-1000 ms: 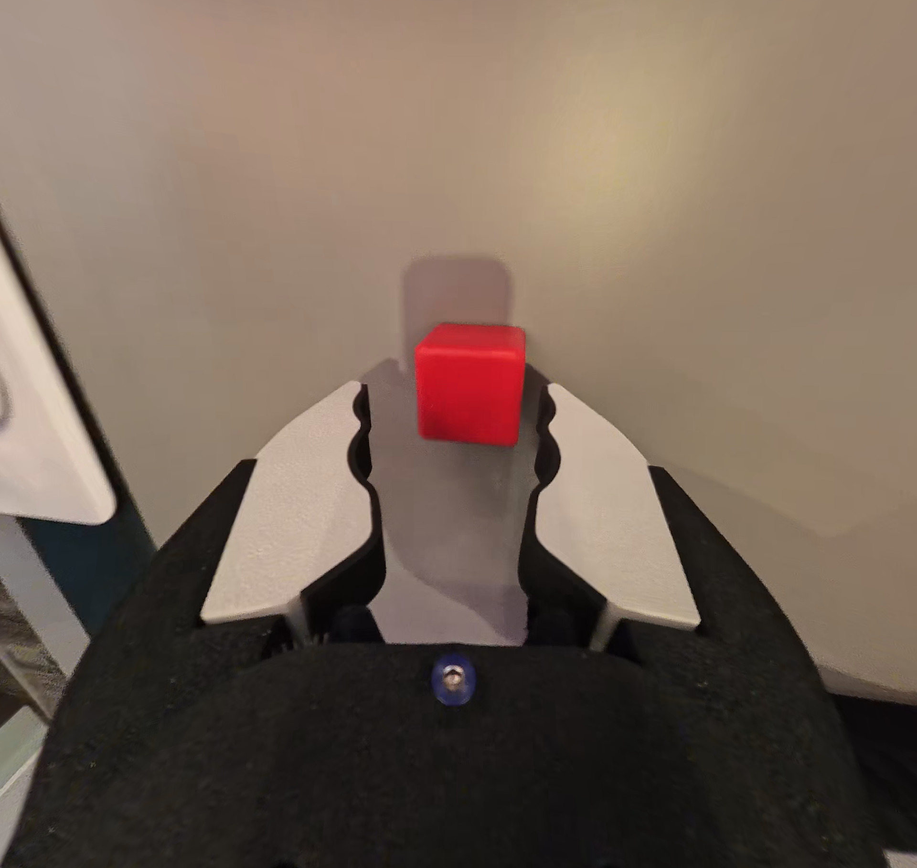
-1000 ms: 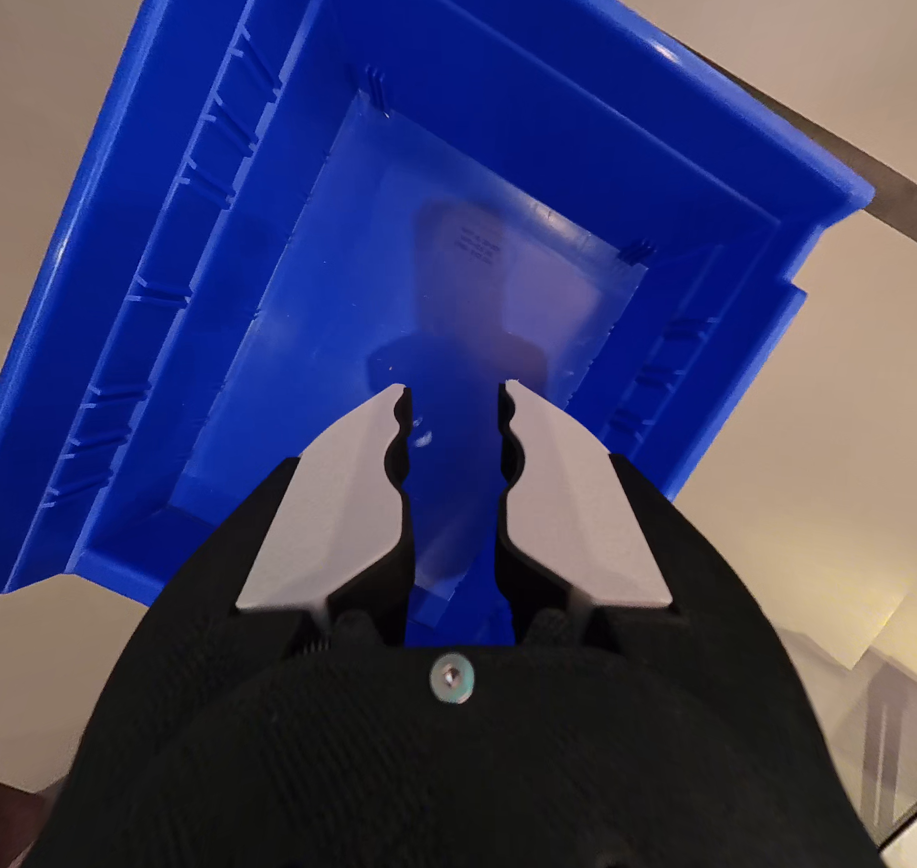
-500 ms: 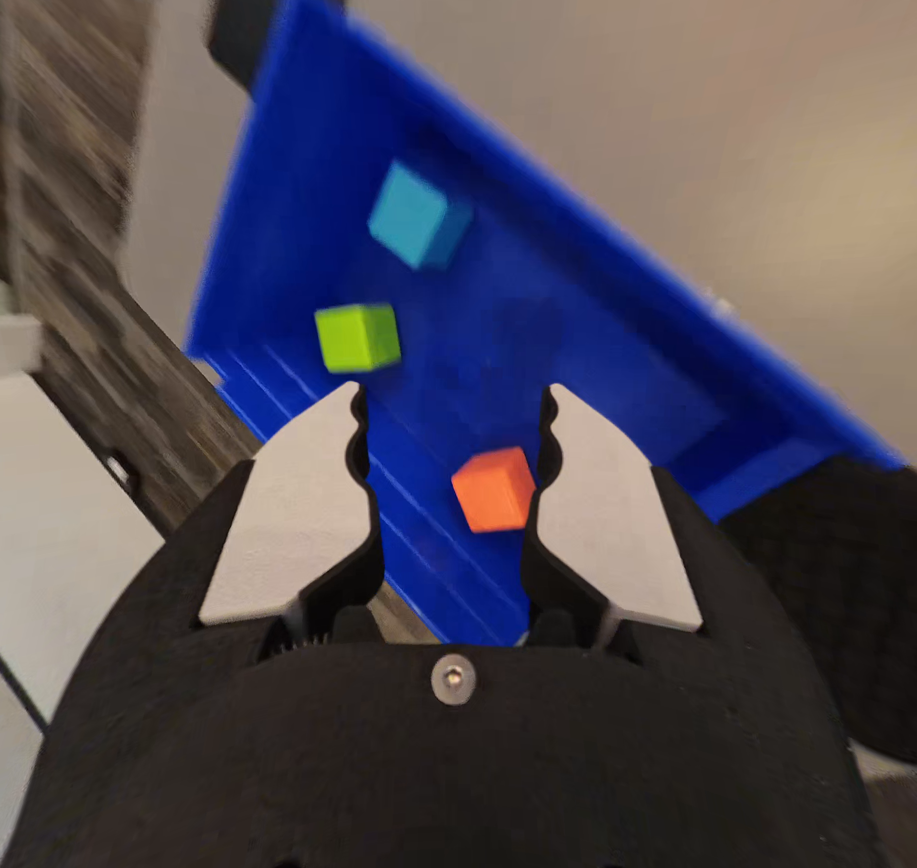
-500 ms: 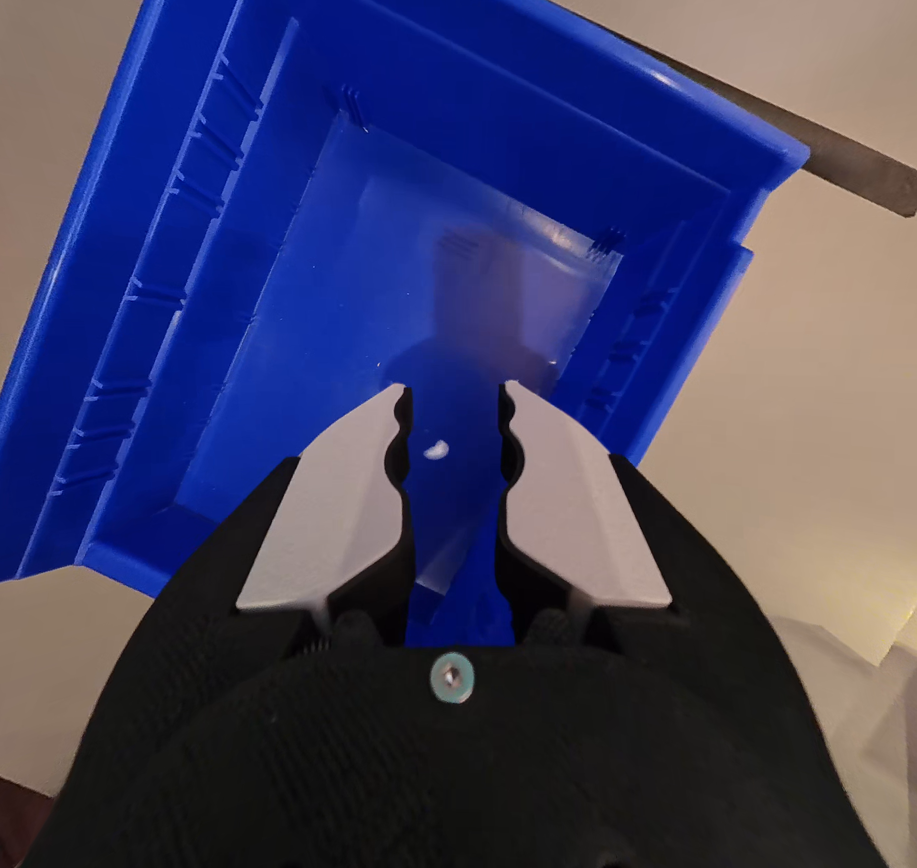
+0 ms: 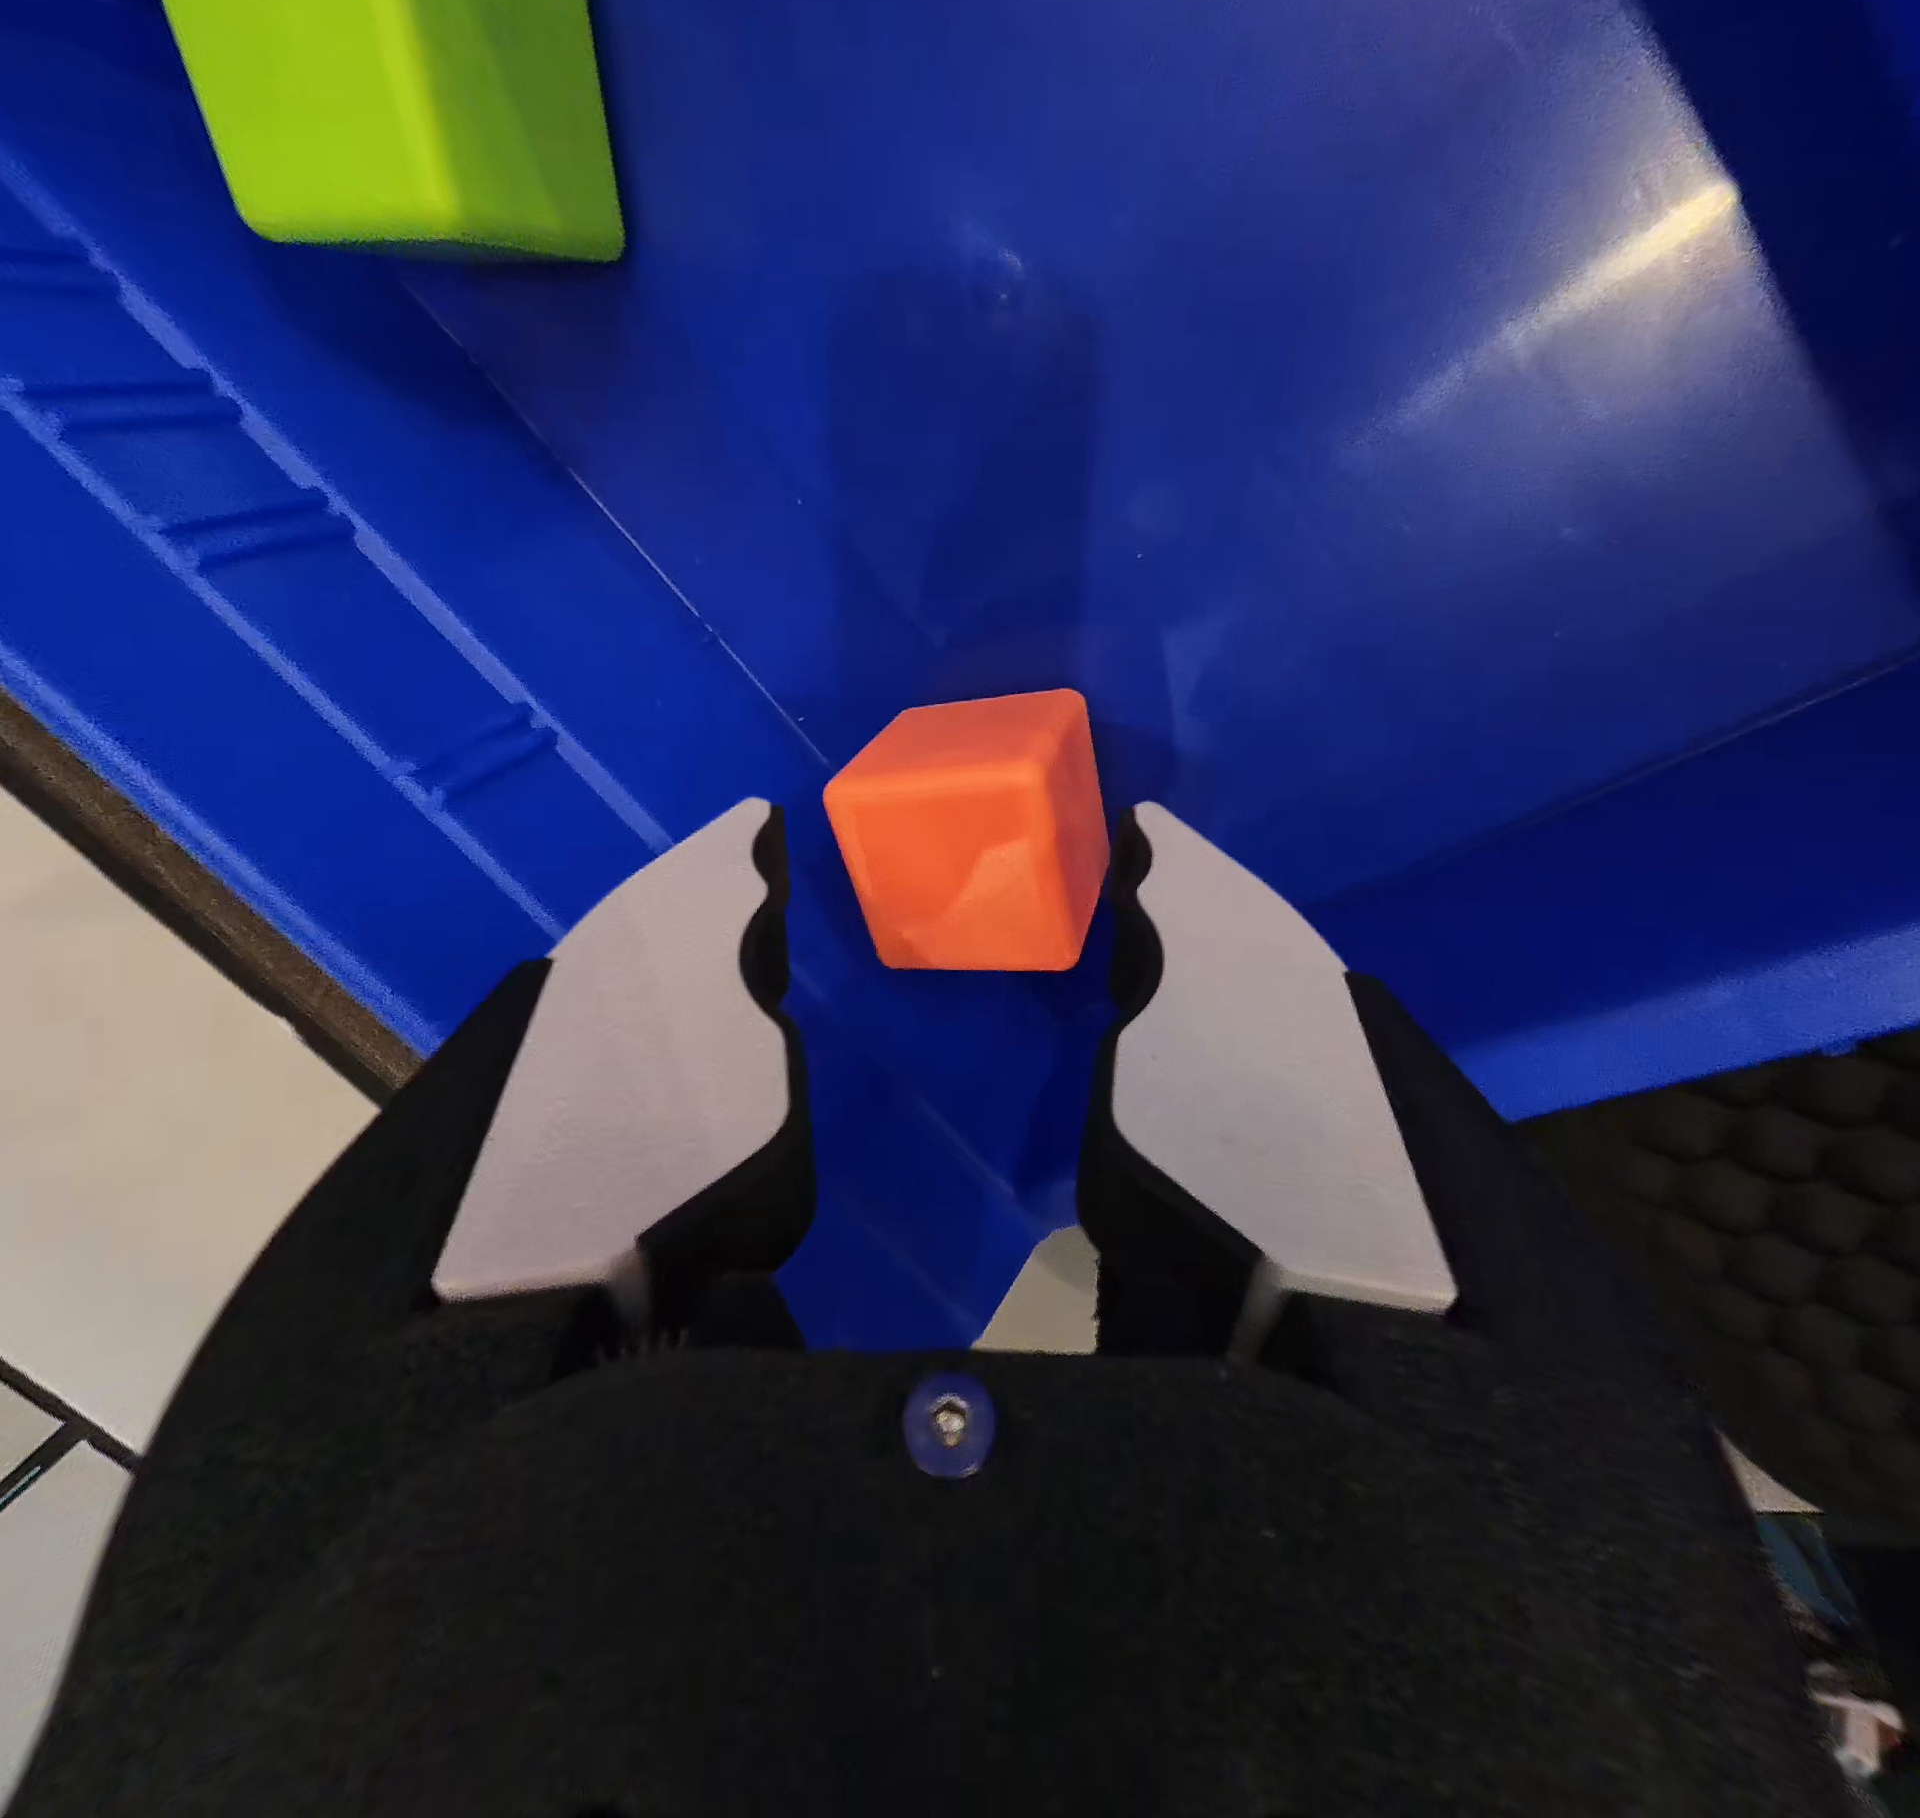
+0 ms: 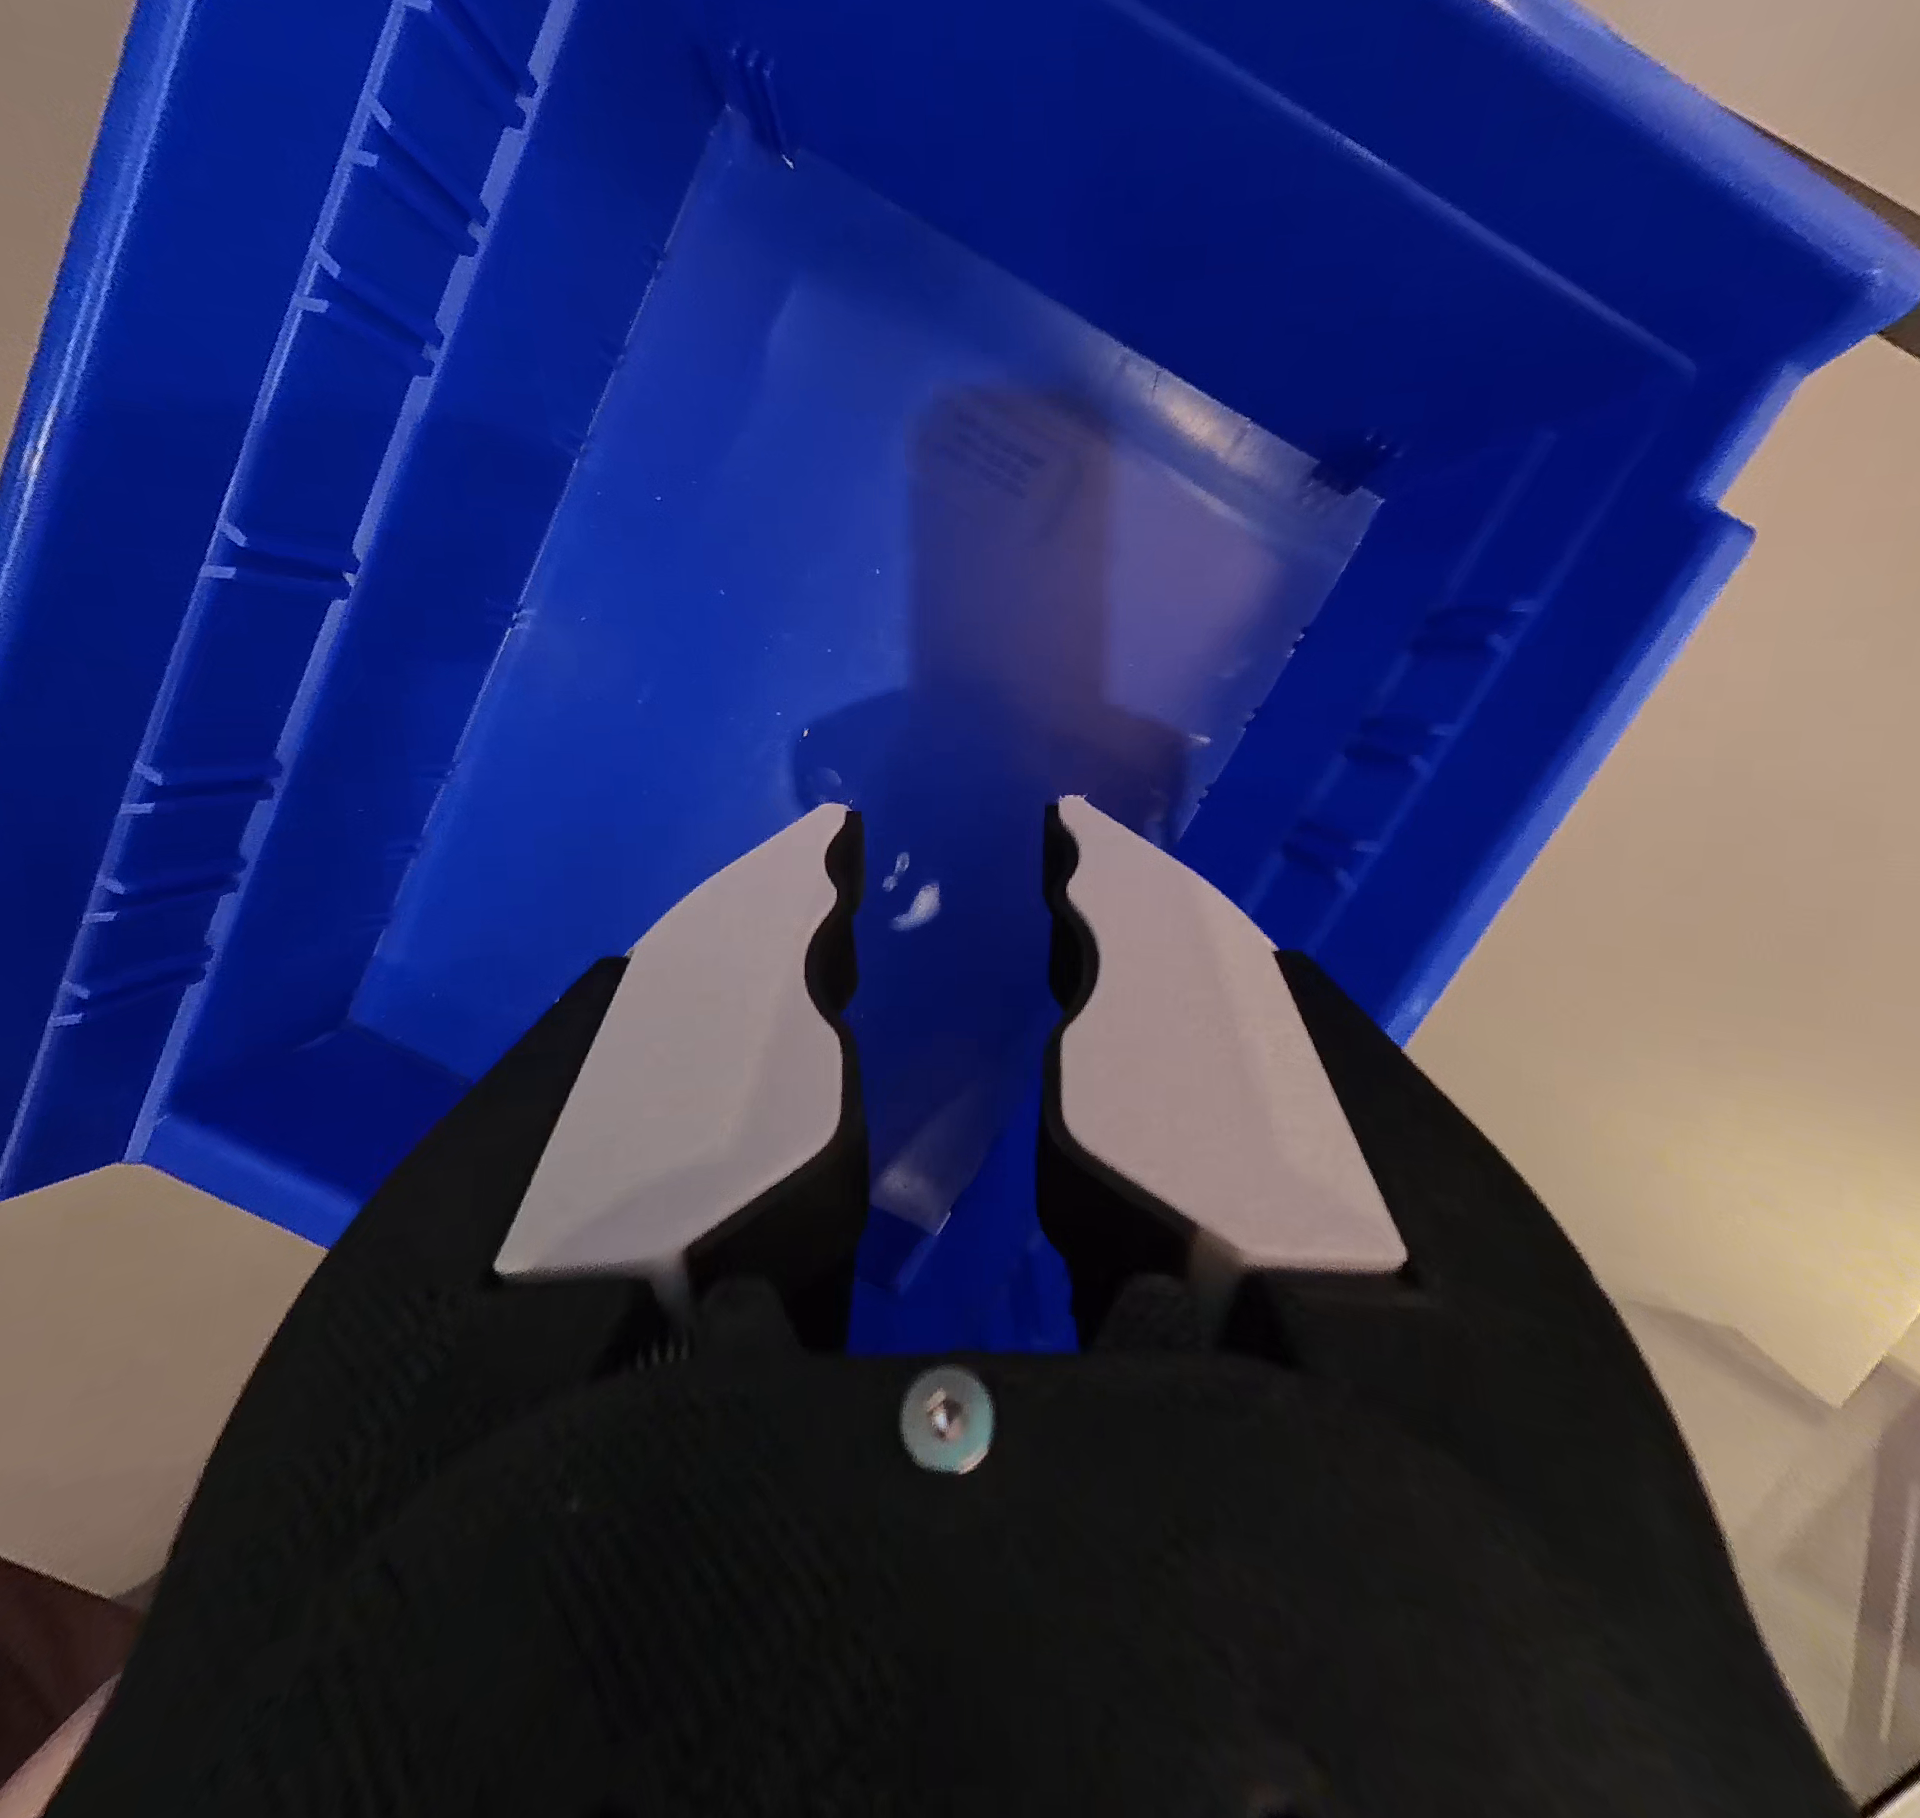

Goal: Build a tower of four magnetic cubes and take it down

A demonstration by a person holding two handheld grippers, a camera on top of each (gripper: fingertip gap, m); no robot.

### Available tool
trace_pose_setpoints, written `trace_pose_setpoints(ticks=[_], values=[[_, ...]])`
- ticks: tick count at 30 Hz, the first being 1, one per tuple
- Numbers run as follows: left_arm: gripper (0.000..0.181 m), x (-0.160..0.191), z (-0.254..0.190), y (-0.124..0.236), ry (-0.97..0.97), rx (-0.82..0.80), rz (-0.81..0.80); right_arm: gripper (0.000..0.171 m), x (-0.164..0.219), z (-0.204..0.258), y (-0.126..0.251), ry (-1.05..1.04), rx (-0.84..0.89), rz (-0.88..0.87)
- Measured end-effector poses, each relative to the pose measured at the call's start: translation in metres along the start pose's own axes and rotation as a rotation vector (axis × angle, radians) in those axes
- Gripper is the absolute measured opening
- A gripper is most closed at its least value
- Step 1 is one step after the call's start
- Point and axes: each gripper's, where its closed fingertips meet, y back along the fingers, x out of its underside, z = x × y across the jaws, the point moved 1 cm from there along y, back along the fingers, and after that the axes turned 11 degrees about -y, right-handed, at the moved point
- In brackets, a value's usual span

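Left jaws: apart, on the left gripper (image 5: 951, 838), one on each side of the orange cube (image 5: 966, 831); a small gap shows on the left, while on the right it is too close to tell whether they touch.
Orange cube: rests on the floor of a blue bin (image 5: 1351, 366), turned a little, one corner facing the camera.
Green cube: lies in the same bin, up and to the left, well apart from the orange one (image 5: 384, 75).
Table: pale surface at lower left, beyond the bin wall (image 5: 135, 1093).
Right jaws: apart, on the right gripper (image 6: 954, 833), holding nothing.
Second bin: a blue bin below the right gripper, no cube visible in it (image 6: 312, 418).
Table near second bin: pale, around it (image 6: 1714, 833).
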Motion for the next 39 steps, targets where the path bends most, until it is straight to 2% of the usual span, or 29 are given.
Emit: trace_pose_setpoints(ticks=[5,11,14,21,26,30,33,36,39], values=[[0.055,0.005,-0.002,-0.013,0.043,0.042,0.066,0.036,0.003,0.0,-0.002,0.01,-0.005,0.018],[0.064,0.006,-0.008,-0.019,0.08,0.075,0.123,0.036,0.006,0.001,-0.005,0.016,-0.011,0.037],[0.057,0.011,-0.011,-0.022,0.049,0.064,0.169,0.036,0.006,0.002,-0.005,0.022,-0.015,0.039],[0.055,0.003,-0.016,-0.022,-0.036,0.047,0.101,0.036,0.007,0.005,-0.007,0.034,-0.021,0.054],[0.062,0.012,-0.014,-0.018,-0.01,0.07,0.119,0.036,0.007,0.007,-0.008,0.041,-0.017,0.059],[0.053,0.012,-0.016,-0.022,-0.051,0.08,0.149,0.036,0.007,0.009,-0.009,0.051,-0.018,0.066],[0.054,0.01,-0.016,-0.024,-0.1,0.058,0.165,0.036,0.009,0.01,-0.01,0.058,-0.021,0.076],[0.053,0.007,-0.017,-0.016,-0.138,0.031,0.167,0.036,0.009,0.01,-0.01,0.055,-0.024,0.075],[0.053,-0.006,-0.012,0.016,-0.16,-0.05,0.092,0.034,0.009,0.008,-0.009,0.049,-0.02,0.073]])
